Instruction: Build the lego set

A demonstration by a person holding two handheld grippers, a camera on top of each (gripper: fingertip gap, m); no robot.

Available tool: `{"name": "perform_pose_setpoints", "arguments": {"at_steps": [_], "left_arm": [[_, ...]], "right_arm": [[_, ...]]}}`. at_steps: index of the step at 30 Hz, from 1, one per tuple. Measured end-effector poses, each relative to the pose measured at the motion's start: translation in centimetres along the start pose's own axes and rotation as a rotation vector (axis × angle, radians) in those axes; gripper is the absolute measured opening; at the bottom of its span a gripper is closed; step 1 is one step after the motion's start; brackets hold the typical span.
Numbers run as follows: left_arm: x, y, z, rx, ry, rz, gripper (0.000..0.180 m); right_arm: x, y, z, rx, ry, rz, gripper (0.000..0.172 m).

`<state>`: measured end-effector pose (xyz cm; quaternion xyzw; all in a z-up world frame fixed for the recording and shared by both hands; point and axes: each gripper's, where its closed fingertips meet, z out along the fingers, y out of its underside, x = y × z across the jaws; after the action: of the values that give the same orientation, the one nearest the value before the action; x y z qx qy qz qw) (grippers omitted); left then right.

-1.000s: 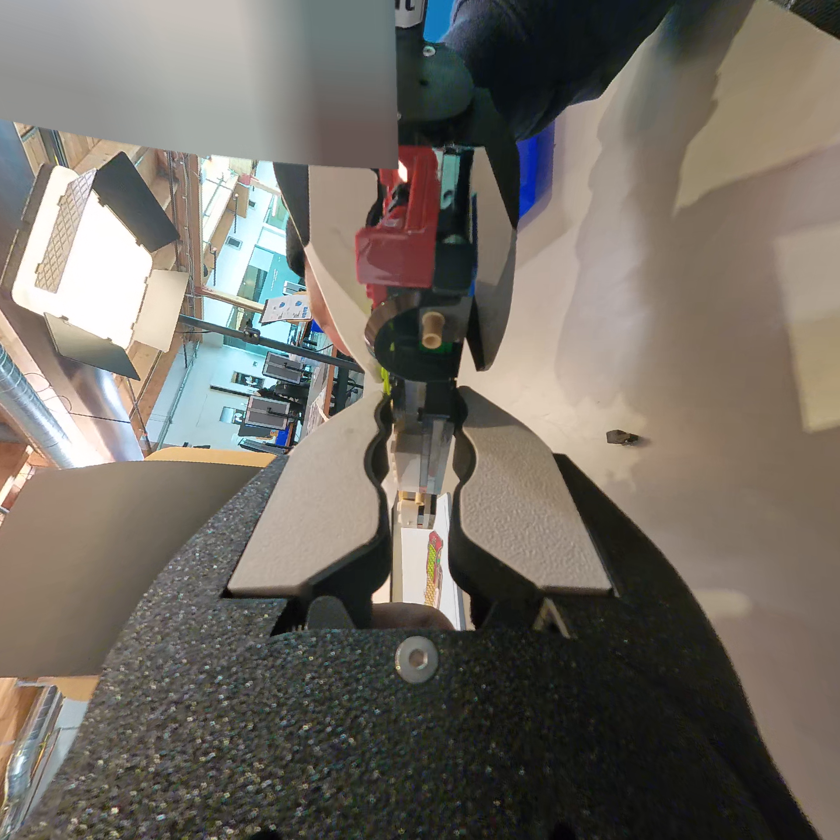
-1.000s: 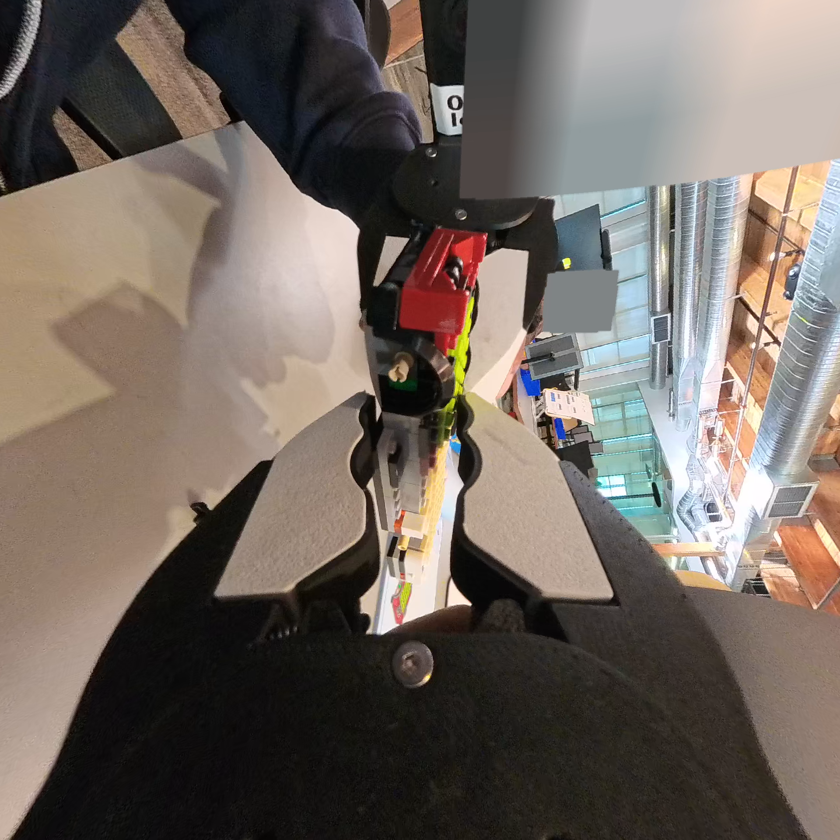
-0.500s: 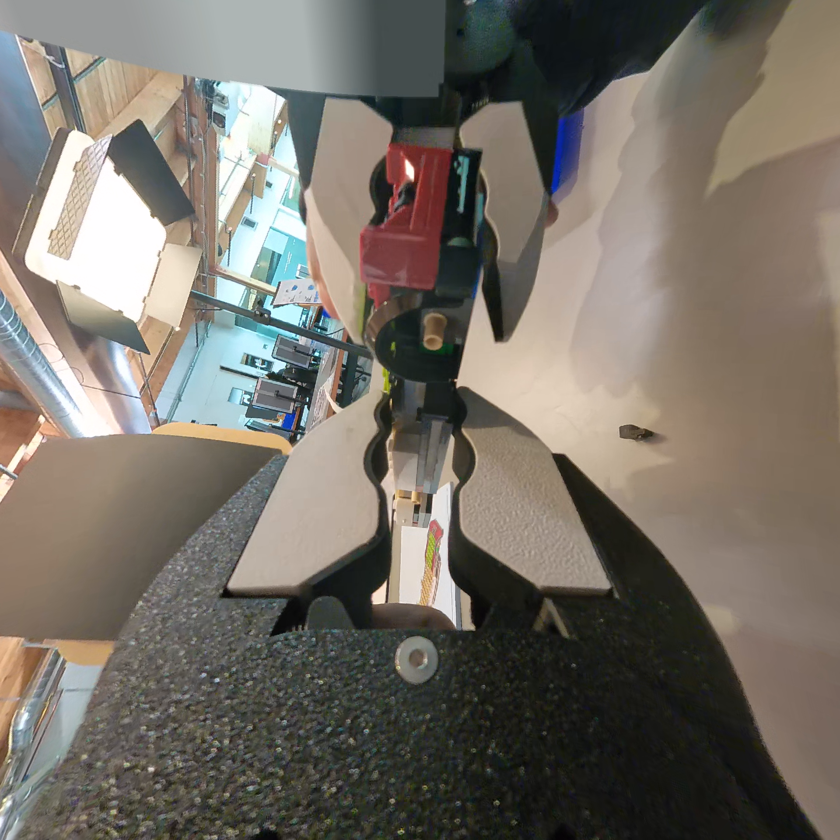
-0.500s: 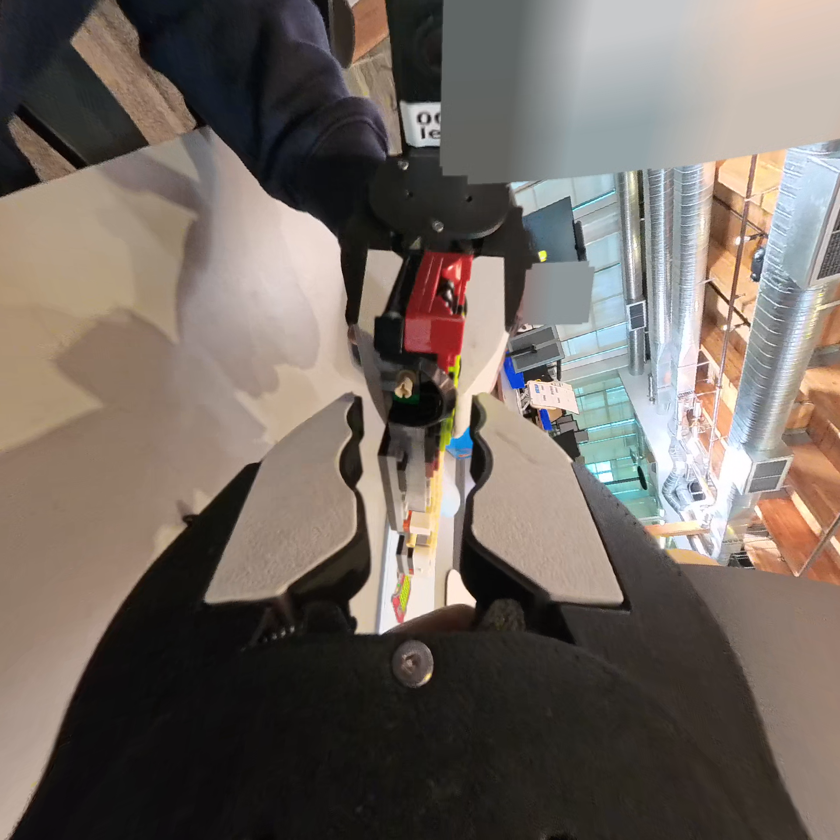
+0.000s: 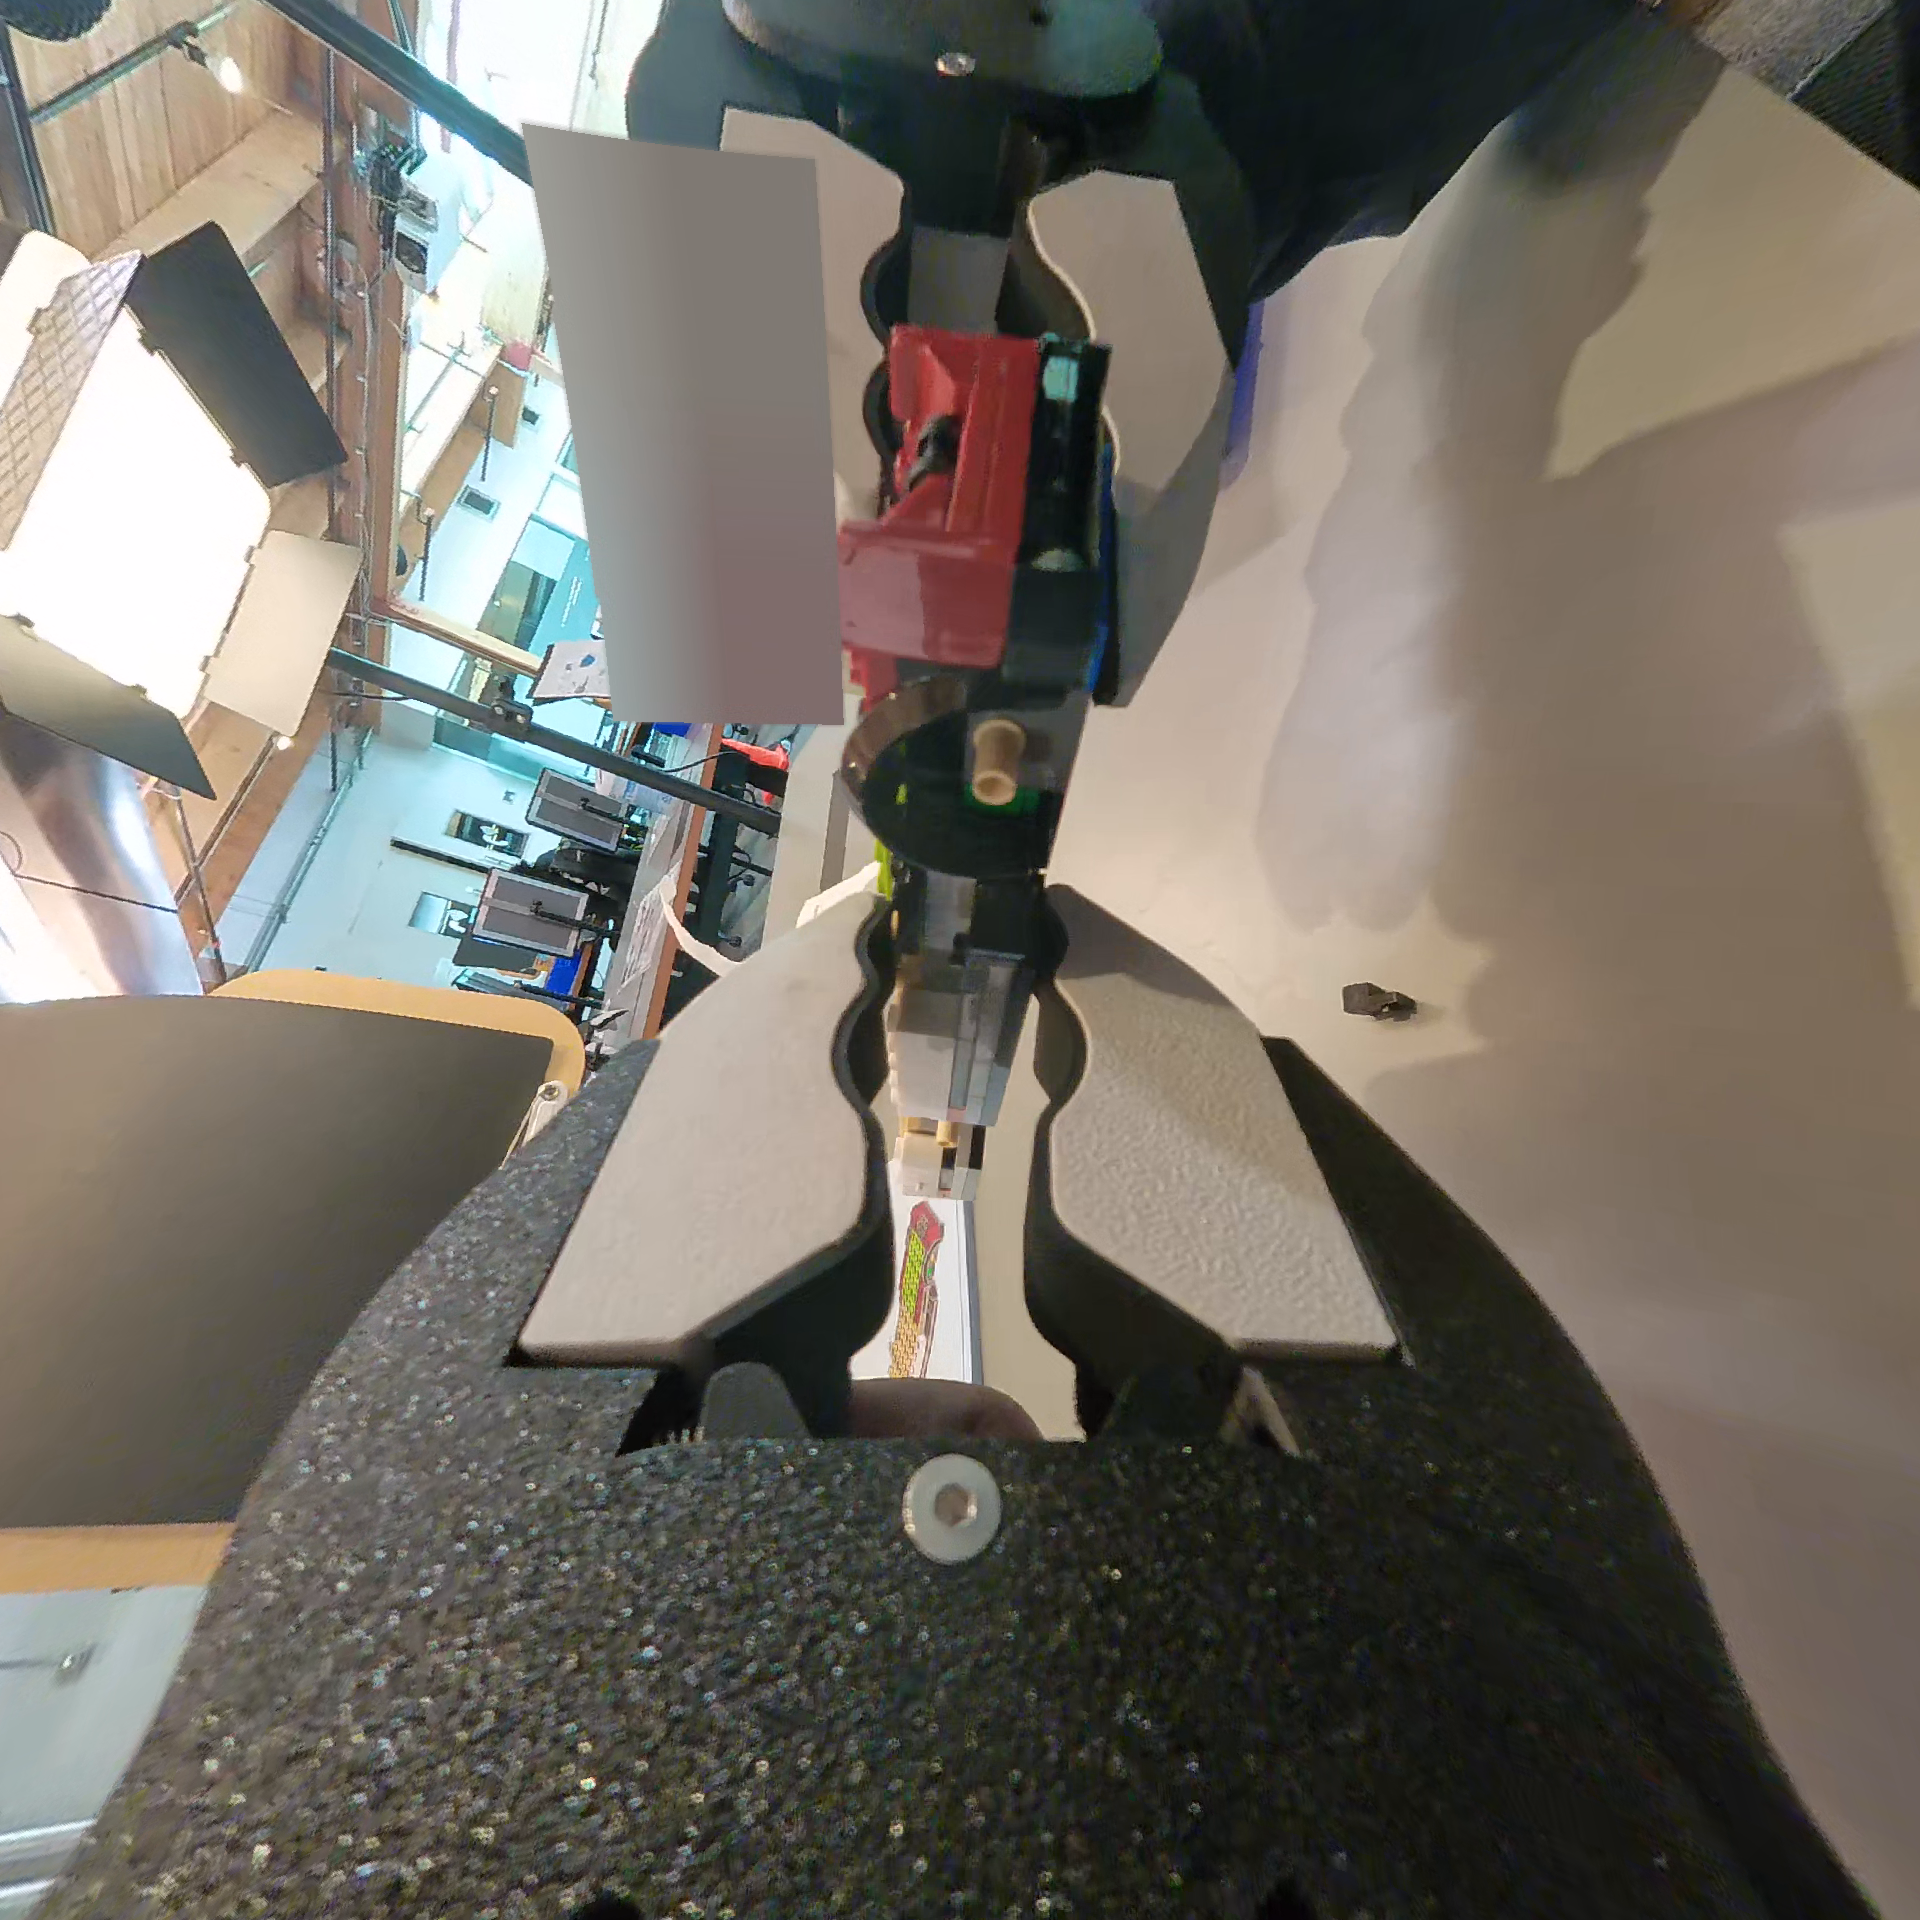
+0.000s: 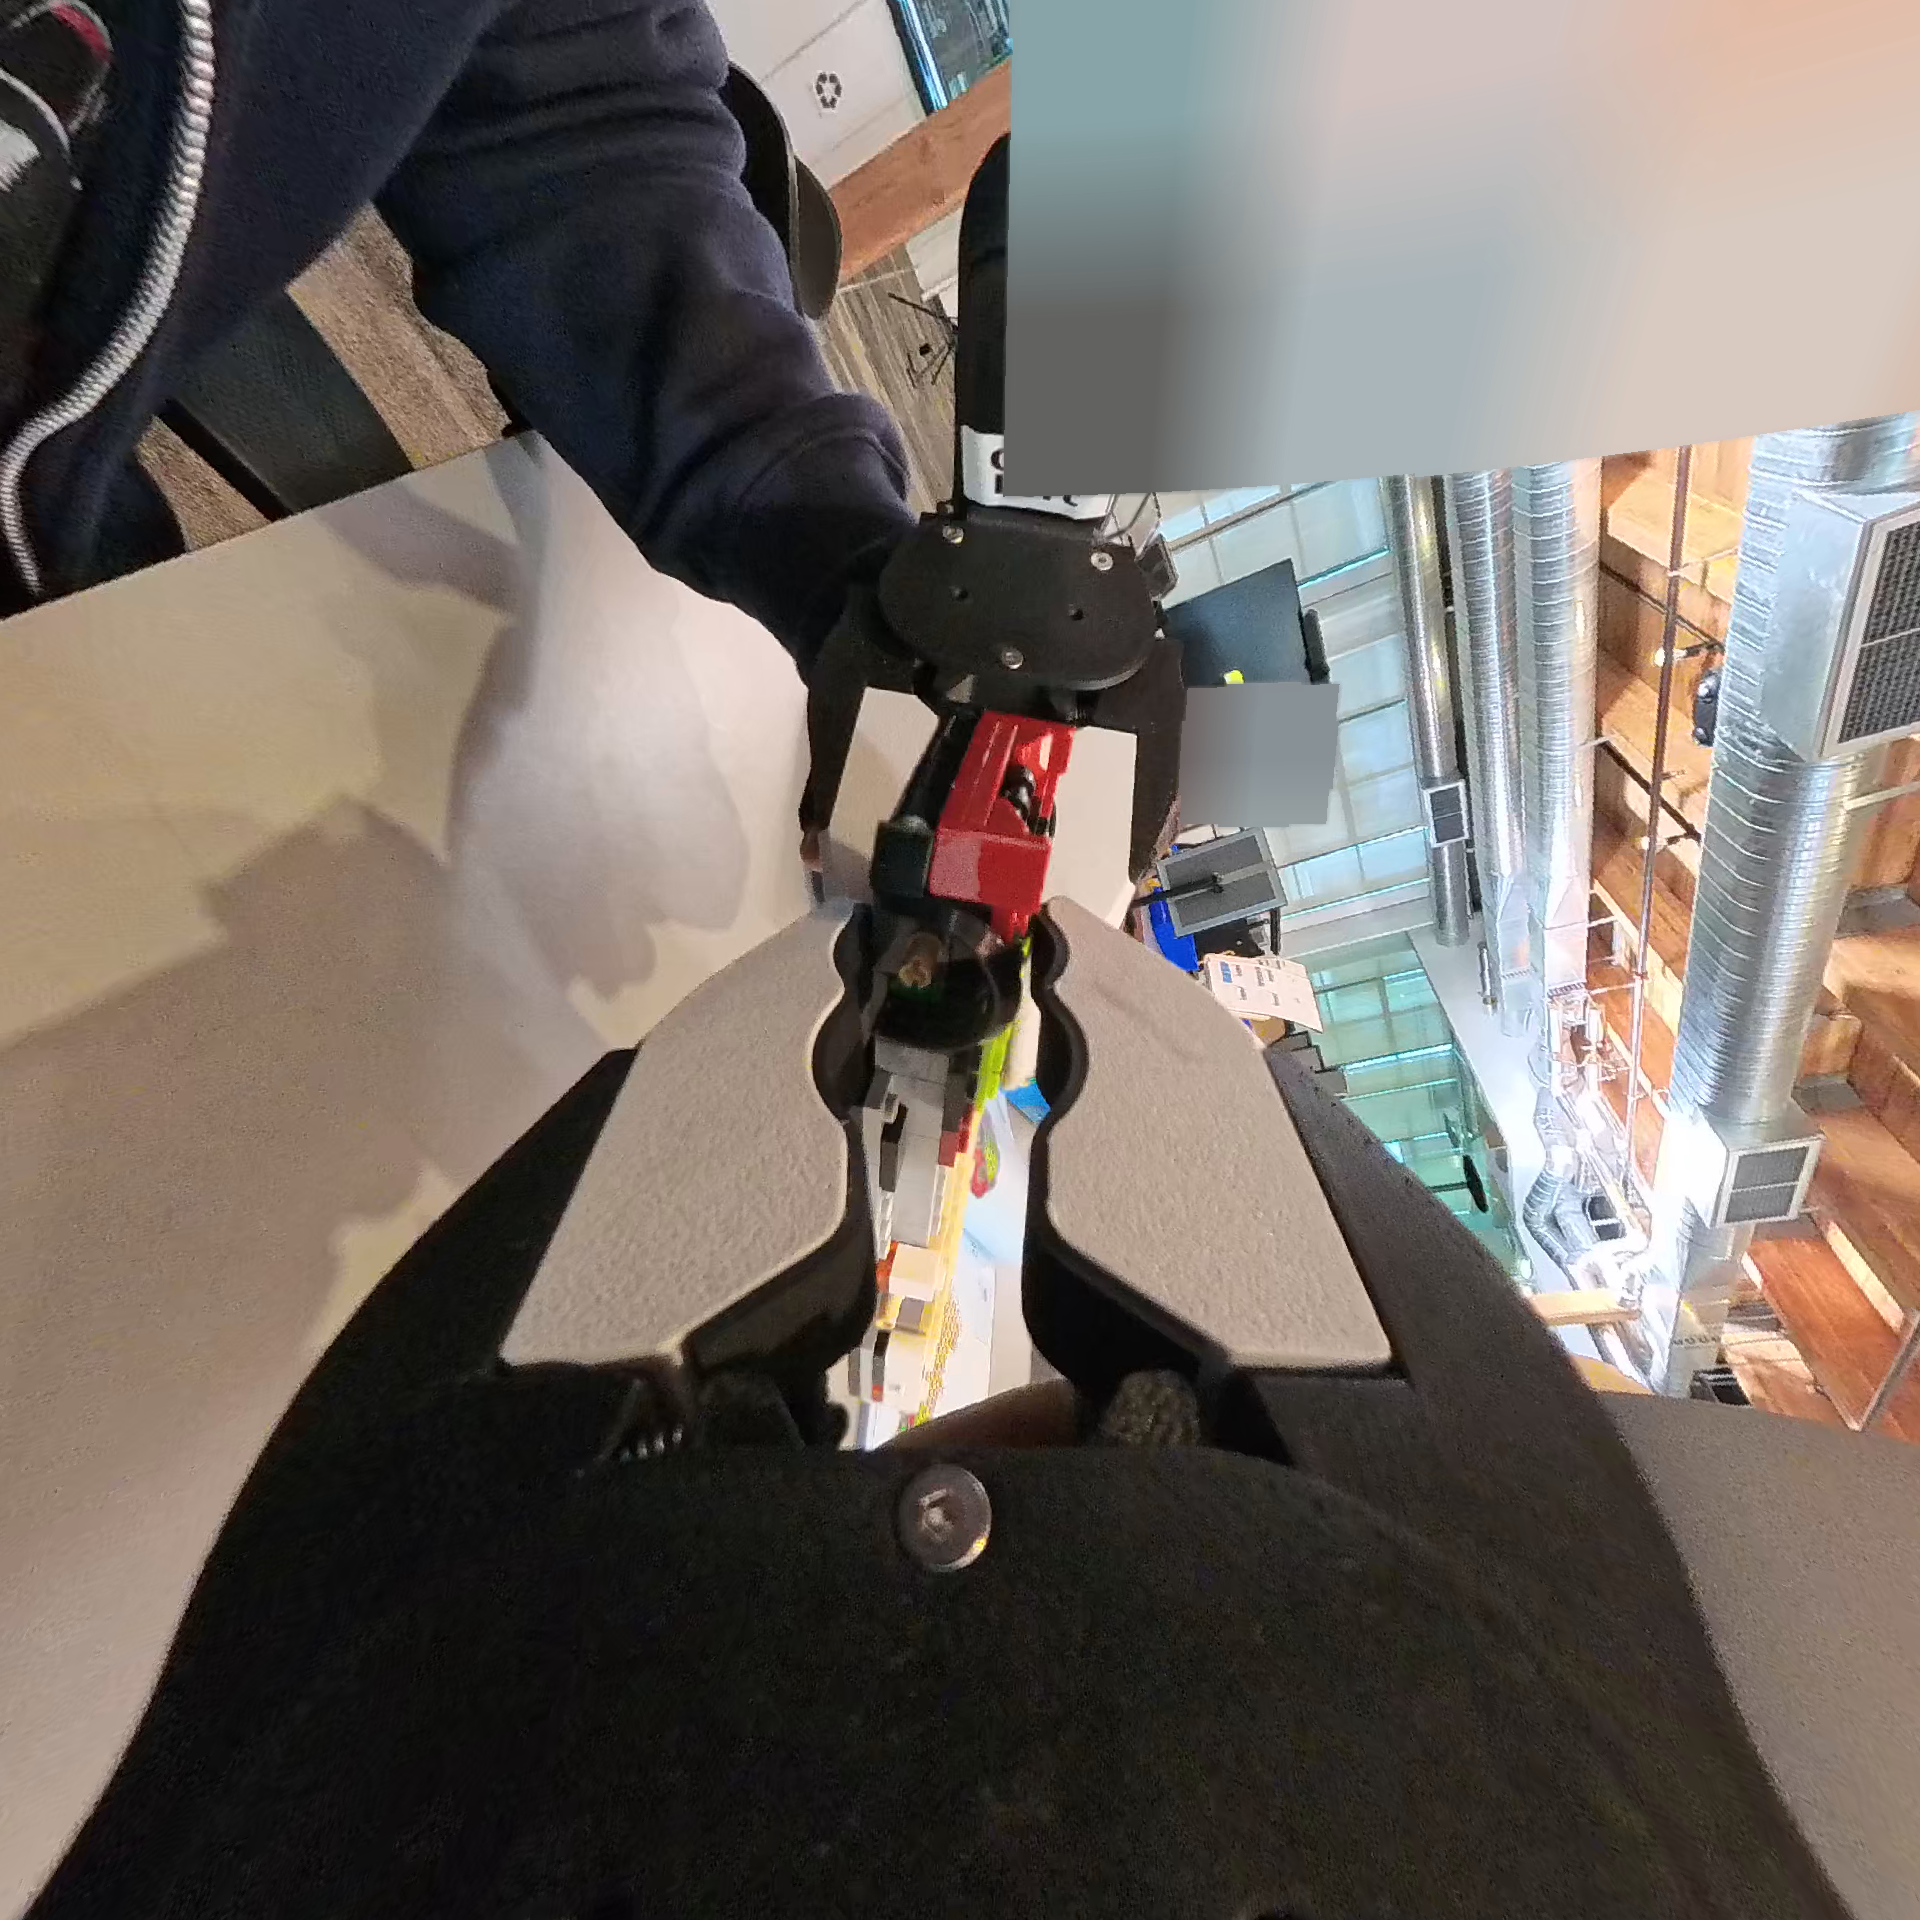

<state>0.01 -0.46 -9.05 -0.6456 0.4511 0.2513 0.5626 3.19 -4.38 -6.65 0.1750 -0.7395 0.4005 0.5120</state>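
A long toy-brick model is held in the air between both grippers. It has a red block [image 5: 935, 520], a black disc with a tan peg [image 5: 935, 800], grey bricks [image 5: 961, 1018] and a lime-green edge. My left gripper [image 5: 956, 935] is shut on the grey bricks just below the disc. My right gripper [image 6: 940, 966] is shut on the model, its fingertips around the black disc [image 6: 935, 997]. The red block [image 6: 987, 831] stands beyond them. In each view the other gripper's fingers [image 5: 1143, 312] [image 6: 831, 790] flank the red block.
The pale table [image 5: 1558, 727] runs along one side, with a small black piece [image 5: 1377, 1000] lying on it. A printed sheet [image 5: 920, 1288] shows between my left fingers. A person's dark sleeve [image 6: 623, 312] reaches to the left gripper. A studio light [image 5: 125, 468] and a chair back [image 5: 208, 1247] are at the left. Some 5 centimeters of space lies between my two pairs of fingers.
My right jaws opened wider, then closed again on the model, now around the black disc rather than the grey bricks. My left grip has not changed.
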Motion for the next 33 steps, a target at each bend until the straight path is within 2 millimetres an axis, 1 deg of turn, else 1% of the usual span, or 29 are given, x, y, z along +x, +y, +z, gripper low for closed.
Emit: {"name": "perform_pose_setpoints", "arguments": {"at_steps": [10, 16, 17, 18, 20, 22, 24, 26, 30, 33], "left_arm": [[0.0, -0.1, 0.2, 0.001, 0.016, 0.003, 0.025], [-0.3, 0.2, 0.2, -0.019, -0.02, 0.019, 0.025], [-0.5, 0.5, 0.2, -0.035, -0.036, 0.028, 0.025], [-0.7, 0.7, 0.1, -0.052, -0.053, 0.039, 0.025], [-1.2, 1.3, -0.1, -0.091, -0.093, 0.051, 0.025], [-1.9, 1.9, -0.5, -0.155, -0.147, 0.066, 0.025], [-2.5, 2.6, -0.8, -0.238, -0.192, 0.112, 0.024], [-3.0, 3.3, -1.1, -0.343, -0.232, 0.173, 0.024], [-3.6, 4.3, -1.5, -0.536, -0.254, 0.306, 0.024], [-3.7, 4.5, -1.7, -0.602, -0.255, 0.308, 0.024]], "right_arm": [[0.0, -0.1, -0.1, 0.007, -0.016, -0.016, 0.028], [0.3, 0.4, -0.2, -0.033, 0.006, -0.008, 0.028], [0.4, 0.6, -0.2, -0.049, 0.015, -0.005, 0.029], [0.5, 0.8, -0.4, -0.065, 0.016, 0.006, 0.035], [0.7, 1.1, -0.7, -0.102, 0.023, 0.036, 0.041], [0.8, 1.8, -1.1, -0.175, 0.028, 0.069, 0.048], [0.9, 2.3, -1.4, -0.253, 0.049, 0.089, 0.054], [1.0, 2.3, -1.5, -0.312, 0.076, 0.101, 0.056], [1.3, 2.8, -1.0, -0.44, 0.127, 0.04, 0.053], [1.4, 3.5, -0.7, -0.518, 0.161, -0.022, 0.048]]}}
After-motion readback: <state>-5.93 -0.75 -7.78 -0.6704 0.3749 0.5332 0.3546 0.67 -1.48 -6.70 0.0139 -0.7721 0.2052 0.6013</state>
